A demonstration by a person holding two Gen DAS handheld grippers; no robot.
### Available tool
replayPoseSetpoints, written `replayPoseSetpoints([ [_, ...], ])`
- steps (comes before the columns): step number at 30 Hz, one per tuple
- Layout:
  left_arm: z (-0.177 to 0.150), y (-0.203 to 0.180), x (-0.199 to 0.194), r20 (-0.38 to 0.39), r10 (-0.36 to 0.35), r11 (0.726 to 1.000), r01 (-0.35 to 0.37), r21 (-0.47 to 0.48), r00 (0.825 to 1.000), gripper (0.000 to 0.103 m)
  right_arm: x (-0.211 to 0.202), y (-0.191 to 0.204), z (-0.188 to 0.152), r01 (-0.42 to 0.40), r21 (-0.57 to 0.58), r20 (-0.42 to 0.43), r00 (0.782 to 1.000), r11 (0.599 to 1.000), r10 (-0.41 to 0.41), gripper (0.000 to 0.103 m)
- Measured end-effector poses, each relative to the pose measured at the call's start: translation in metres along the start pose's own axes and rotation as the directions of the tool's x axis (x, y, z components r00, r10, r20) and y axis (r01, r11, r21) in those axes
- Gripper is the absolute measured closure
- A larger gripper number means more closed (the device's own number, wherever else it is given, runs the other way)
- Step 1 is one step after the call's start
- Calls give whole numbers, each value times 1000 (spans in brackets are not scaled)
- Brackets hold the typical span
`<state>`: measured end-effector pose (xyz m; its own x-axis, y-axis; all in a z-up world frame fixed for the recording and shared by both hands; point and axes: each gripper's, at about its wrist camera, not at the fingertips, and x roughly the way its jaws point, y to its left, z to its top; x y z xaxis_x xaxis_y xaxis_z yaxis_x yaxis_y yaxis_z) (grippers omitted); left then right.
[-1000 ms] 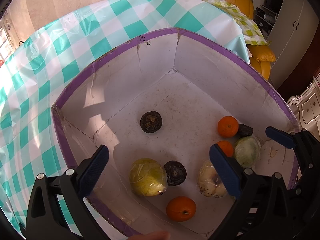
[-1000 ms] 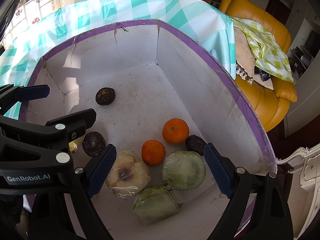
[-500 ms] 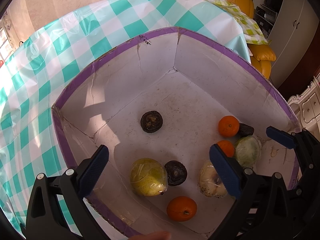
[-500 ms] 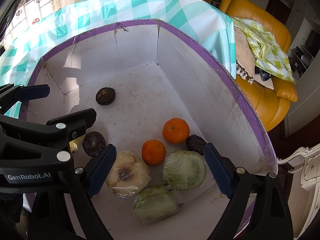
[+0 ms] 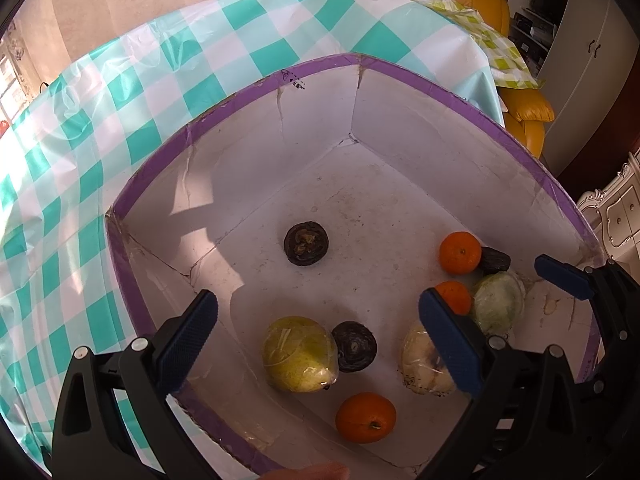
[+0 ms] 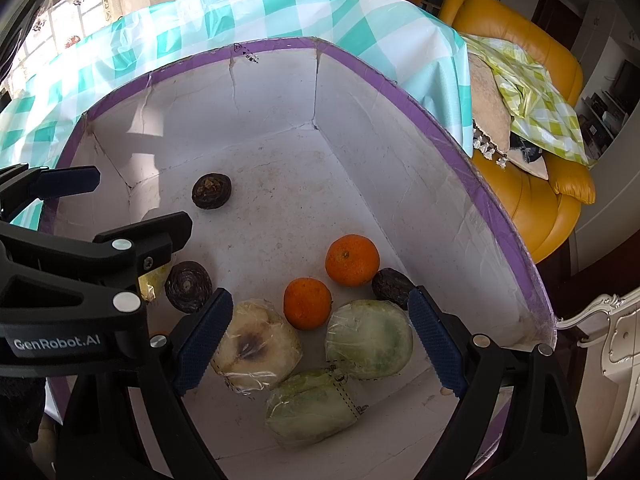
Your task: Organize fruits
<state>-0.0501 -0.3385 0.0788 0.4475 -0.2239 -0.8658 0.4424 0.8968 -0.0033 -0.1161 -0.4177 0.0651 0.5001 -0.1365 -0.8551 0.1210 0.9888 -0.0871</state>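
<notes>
Nothing has moved since earlier; both grippers, left gripper and right gripper, hover jaws apart, empty. Wrapped pale fruit below right gripper looks soft, film slippery: grip across its middle, gently.

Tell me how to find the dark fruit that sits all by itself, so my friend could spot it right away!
Look inside the big white box with the purple rim, standing on the green-checked tablecloth. Most fruit is crowded at the near end, by the open jaws; go to the far, barer part of the floor. There lies a small, round, dark brown wrinkly fruit, touching nothing, unlike the two other dark ones nestled against neighbours.
</notes>
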Motion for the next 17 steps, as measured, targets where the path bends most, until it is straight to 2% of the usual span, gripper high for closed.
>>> replayPoseSetpoints([
  [5,0,2,-2,20,-5,1000,5,-12,1000,2,1,4,0,10,-4,-5,1000,1000,-10,17],
  [10,0,3,0,12,31,999,-31,-19,999,2,4,6,0,27,-5,-21,999,1000,-27,17],
  [15,-3,6,-6,24,4,1000,-4,-1,1000,2,6,7,1,54,-4,-34,998,999,-54,17],
  [17,-6,9,-17,57,2,1000,-3,9,998,2,5,8,0,68,3,-37,997,998,-68,17],
])
